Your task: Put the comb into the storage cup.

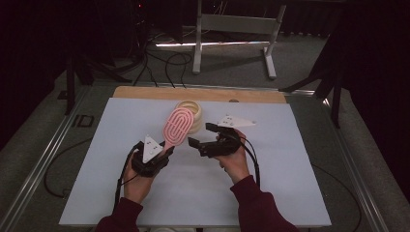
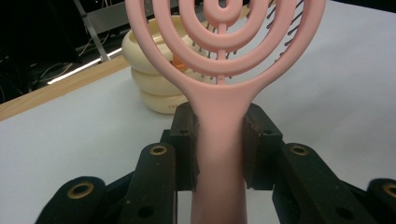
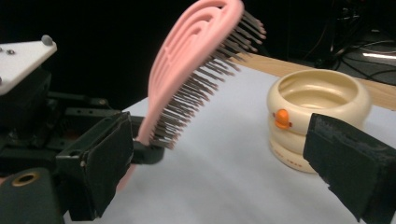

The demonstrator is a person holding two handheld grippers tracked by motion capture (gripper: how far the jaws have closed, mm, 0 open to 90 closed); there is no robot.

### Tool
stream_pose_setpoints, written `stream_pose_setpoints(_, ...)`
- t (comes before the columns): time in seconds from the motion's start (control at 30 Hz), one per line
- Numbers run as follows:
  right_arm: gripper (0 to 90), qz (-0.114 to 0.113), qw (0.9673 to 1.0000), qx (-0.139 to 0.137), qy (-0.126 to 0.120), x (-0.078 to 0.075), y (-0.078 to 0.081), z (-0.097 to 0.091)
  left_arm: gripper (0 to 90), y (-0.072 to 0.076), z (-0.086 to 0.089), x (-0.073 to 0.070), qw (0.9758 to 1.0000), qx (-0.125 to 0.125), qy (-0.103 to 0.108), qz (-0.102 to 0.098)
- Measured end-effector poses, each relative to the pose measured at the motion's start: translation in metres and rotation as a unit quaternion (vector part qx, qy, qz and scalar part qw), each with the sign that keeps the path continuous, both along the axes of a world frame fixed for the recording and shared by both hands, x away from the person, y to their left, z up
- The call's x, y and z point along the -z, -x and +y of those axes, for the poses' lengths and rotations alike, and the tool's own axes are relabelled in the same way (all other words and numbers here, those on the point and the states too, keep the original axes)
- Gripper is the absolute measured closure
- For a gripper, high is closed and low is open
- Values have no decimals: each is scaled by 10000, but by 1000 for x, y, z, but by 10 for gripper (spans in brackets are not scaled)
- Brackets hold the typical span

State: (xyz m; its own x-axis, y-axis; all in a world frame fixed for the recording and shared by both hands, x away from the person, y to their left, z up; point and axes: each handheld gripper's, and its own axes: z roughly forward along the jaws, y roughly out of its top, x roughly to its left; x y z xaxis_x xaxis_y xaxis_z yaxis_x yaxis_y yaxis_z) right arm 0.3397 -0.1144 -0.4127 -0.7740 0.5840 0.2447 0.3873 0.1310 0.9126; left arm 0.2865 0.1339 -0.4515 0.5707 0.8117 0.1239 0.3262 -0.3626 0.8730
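Note:
A pink oval hairbrush (image 1: 178,126) with dark bristles is held up over the white table sheet (image 1: 121,145). My left gripper (image 1: 168,148) is shut on its handle. In the left gripper view the handle (image 2: 219,140) is pinched between both pads of that gripper (image 2: 219,145). My right gripper (image 1: 202,135) hovers just right of the brush, open, with nothing between its jaws. The right gripper view looks through its open jaws (image 3: 229,168) at the brush's bristle side (image 3: 187,79). A cream ringed bowl (image 1: 192,111) with an orange mark stands behind the brush.
The cream bowl (image 3: 317,107) sits near the sheet's far edge, by a wooden strip (image 1: 198,93). A metal stand (image 1: 232,29) and cables lie on the floor beyond. The left gripper's body with its white plate (image 3: 23,60) is at the left of the right gripper view.

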Motion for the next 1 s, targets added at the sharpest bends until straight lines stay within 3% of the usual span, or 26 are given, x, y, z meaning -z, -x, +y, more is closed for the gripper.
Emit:
stream_pose_setpoints(0.5, 115, 193, 9997, -99, -130, -3, -2, 22, 700, 7, -10, -4, 9997, 156, 138, -121)
stream_pose_setpoints(0.83, 416, 641, 9967, -132, -488, -3, -8, 28, 700, 11, -12, -8, 9994, 164, 215, -200)
stream_pose_setpoints(1.0, 489, 725, 9958, -209, -515, -4, -8, 31, 700, 11, -14, -7, 9993, 182, 241, -203)
